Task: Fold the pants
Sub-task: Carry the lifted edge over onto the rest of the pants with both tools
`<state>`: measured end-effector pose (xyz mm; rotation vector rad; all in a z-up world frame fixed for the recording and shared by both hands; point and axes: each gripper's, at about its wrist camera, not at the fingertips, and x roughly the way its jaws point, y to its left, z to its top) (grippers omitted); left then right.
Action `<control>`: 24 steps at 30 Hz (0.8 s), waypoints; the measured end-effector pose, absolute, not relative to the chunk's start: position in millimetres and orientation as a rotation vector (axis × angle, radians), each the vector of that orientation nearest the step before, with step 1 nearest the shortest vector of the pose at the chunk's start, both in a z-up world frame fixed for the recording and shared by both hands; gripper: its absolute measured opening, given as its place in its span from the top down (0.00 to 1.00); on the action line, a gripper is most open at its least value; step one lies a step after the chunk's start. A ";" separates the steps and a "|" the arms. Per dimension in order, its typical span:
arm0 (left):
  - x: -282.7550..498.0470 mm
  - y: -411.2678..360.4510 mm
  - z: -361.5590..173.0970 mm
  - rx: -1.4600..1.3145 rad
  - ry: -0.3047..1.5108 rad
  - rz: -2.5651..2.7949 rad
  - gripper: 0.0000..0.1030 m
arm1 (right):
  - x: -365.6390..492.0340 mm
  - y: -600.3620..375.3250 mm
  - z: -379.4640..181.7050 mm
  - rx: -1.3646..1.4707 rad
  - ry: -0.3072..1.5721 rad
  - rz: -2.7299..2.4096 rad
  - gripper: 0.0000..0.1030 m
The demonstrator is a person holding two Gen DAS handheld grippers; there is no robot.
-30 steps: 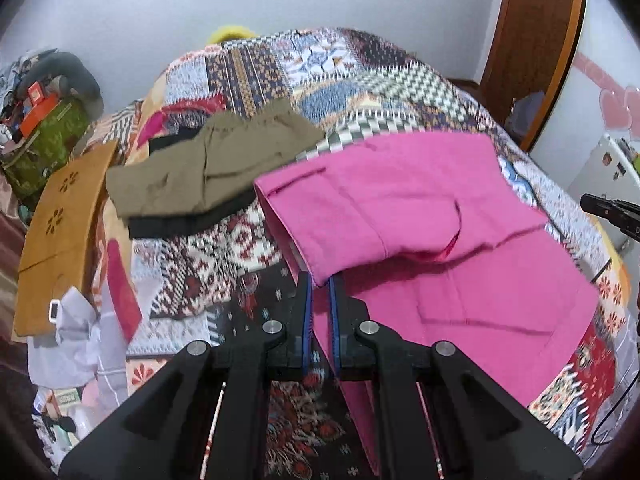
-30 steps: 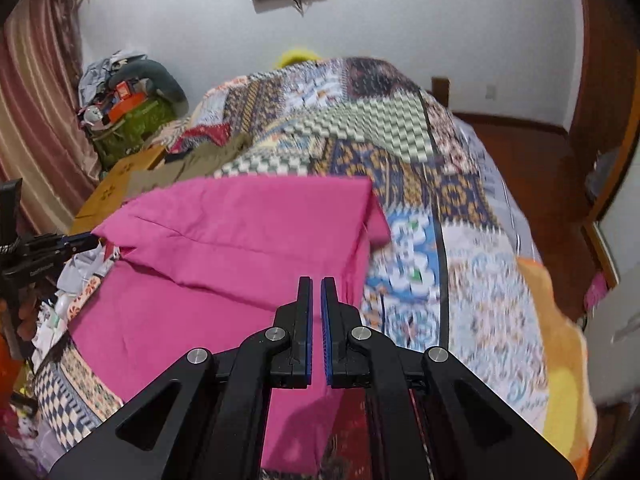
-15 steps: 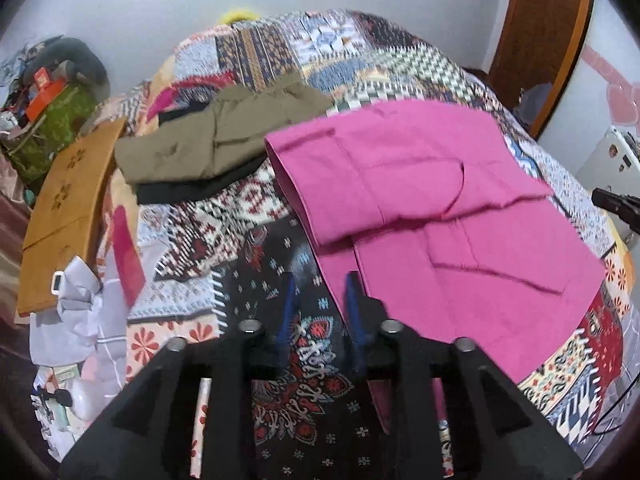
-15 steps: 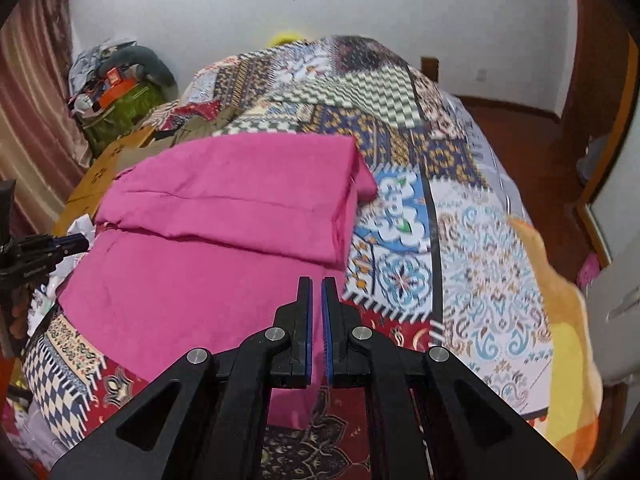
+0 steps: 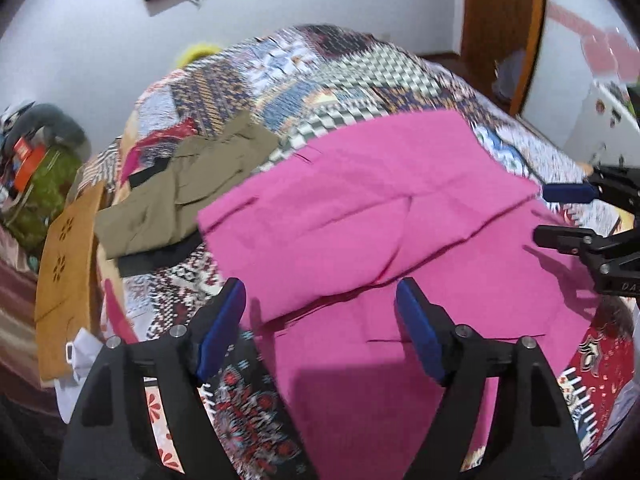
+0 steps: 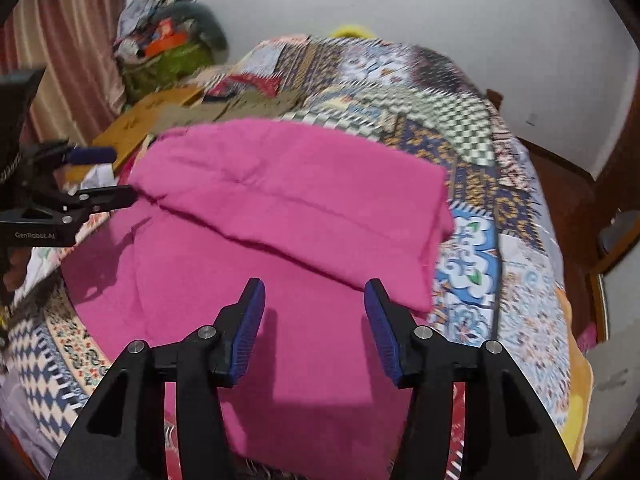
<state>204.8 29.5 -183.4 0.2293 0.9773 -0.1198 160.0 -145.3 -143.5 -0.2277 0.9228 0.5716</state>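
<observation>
Lying under both opening tools (image 5: 320,312) (image 6: 314,308), pink pants (image 5: 380,216) ungripped, folded.

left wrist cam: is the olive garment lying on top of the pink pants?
No. The olive garment lies beside the pink pants on the patchwork bedspread, off their far-left edge, not on them.

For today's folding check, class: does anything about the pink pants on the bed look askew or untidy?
Somewhat. The folded-over top layer of the pink pants lies slanted, its edge running diagonally and stopping short of the lower layer's near edge. A loose heap of olive clothing sits beside them on the quilt. Both grippers are opening, with nothing pinched.
</observation>
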 end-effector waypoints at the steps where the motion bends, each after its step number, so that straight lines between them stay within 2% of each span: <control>1: 206.7 27.3 -186.4 0.236 0.987 -0.127 0.25 | 163.2 -140.4 -149.1 -0.245 0.937 0.580 0.54; 5: 215.2 18.4 -197.6 0.256 1.007 -0.161 0.20 | 170.9 -127.3 -160.0 -0.286 0.961 0.601 0.54; 15: 236.9 5.0 -204.0 0.287 1.008 -0.192 0.20 | 189.8 -108.5 -163.2 -0.325 0.927 0.628 0.54; 17: 239.9 4.9 -203.9 0.282 1.007 -0.191 0.20 | 191.7 -106.5 -162.3 -0.327 0.919 0.630 0.57; 18: 240.3 5.0 -203.8 0.279 1.007 -0.191 0.21 | 192.6 -105.4 -161.8 -0.329 0.917 0.634 0.65; 19: 240.9 5.7 -203.0 0.274 1.003 -0.190 0.26 | 193.2 -104.5 -161.7 -0.328 0.916 0.638 0.71; 20: 240.8 6.2 -202.2 0.272 0.998 -0.187 0.36 | 193.4 -103.9 -161.8 -0.326 0.916 0.641 0.75; 21: 240.8 6.7 -201.4 0.269 0.996 -0.185 0.40 | 194.1 -103.8 -161.6 -0.323 0.914 0.642 0.82; 23: 240.0 8.3 -198.2 0.258 0.986 -0.180 0.62 | 194.1 -104.7 -161.0 -0.315 0.910 0.641 0.87; 24: 239.2 8.9 -196.3 0.258 0.974 -0.171 0.68 | 194.1 -105.6 -160.1 -0.308 0.904 0.641 0.89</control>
